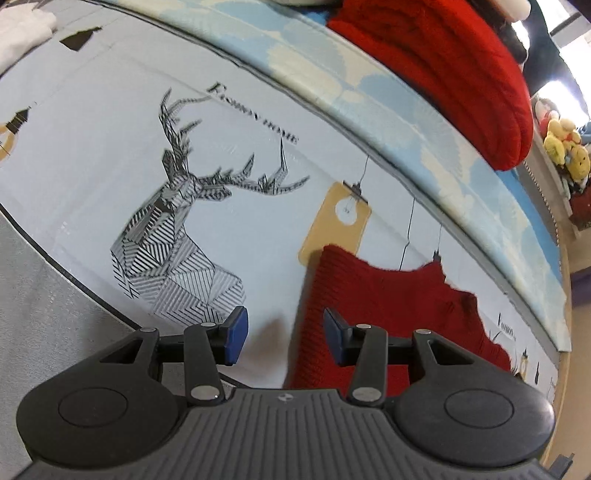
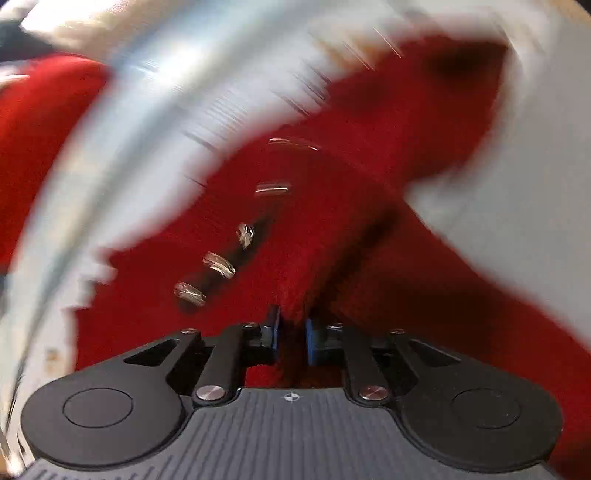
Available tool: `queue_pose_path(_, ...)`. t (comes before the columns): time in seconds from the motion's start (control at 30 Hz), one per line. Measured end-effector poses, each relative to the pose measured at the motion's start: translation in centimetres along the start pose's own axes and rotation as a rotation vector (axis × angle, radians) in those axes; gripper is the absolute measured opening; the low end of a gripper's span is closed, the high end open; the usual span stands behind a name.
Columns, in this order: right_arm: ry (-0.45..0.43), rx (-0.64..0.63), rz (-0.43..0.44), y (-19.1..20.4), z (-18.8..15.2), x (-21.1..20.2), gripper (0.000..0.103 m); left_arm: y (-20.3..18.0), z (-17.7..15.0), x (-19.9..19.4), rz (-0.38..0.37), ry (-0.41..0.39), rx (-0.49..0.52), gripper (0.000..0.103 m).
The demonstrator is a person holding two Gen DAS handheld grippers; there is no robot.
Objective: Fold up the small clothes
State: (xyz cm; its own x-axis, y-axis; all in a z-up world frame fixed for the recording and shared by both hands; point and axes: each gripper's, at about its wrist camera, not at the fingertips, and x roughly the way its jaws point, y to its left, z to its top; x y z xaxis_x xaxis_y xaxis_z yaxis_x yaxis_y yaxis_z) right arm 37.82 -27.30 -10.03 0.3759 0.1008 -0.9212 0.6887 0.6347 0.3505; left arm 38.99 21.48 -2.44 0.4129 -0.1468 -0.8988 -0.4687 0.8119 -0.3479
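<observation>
A small red knit cardigan [image 1: 388, 306] lies on the printed table cloth [image 1: 92, 147], at the lower right of the left wrist view. My left gripper [image 1: 286, 334] is open and empty, hovering at the cardigan's left edge. In the right wrist view, which is blurred by motion, my right gripper [image 2: 291, 334] is shut on a fold of the red cardigan [image 2: 351, 206]. Several shiny buttons [image 2: 218, 264] run up its front.
A second red knit garment [image 1: 461, 74] lies on a blue and cream patterned cloth [image 1: 369, 92] at the back. A white garment [image 1: 22, 33] lies at the far left. Plush toys [image 1: 565, 147] sit beyond the table's right edge.
</observation>
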Motion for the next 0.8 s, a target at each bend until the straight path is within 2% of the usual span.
queue_pose_path(0.07,-0.016,-0.033,0.006,0.8,0.1,-0.7,0.023,-0.6,-0.5,0.7,-0.003,0.019,0.015,0.049)
queue_pose_path(0.2,-0.043,-0.061,0.057,1.6,-0.1,-2.2,0.031,-2.7,-2.1,2.9,-0.018,0.081,0.076,0.060)
queue_pose_path(0.37,0.003,-0.016,0.039,0.9,0.4,-1.2,0.031,-5.2,-4.0,5.6,0.025,0.122,0.175,0.061)
queue_pose_path(0.43,0.009,-0.010,0.039,0.9,0.3,-0.6,0.031,-5.5,-4.6,6.5,0.064,0.119,0.207,0.059)
queue_pose_path(0.5,0.011,-0.020,0.048,0.9,0.1,-0.1,0.031,-5.8,-4.9,6.6,0.099,0.090,0.245,0.022)
queue_pose_path(0.53,0.014,-0.025,0.054,0.8,0.0,-0.3,0.031,-5.8,-4.9,6.2,0.102,0.063,0.255,0.019)
queue_pose_path(0.63,0.028,-0.035,0.075,0.9,-0.1,-0.3,0.031,-4.5,-3.8,4.4,0.087,-0.006,0.161,0.016)
queue_pose_path(0.73,0.050,-0.043,0.088,0.8,-0.1,-0.1,0.031,-3.6,-3.3,5.1,0.113,0.031,0.124,0.018)
queue_pose_path(0.8,0.064,-0.055,0.088,0.9,-0.1,0.1,0.031,-3.9,-3.3,5.3,0.167,0.054,0.126,0.030)
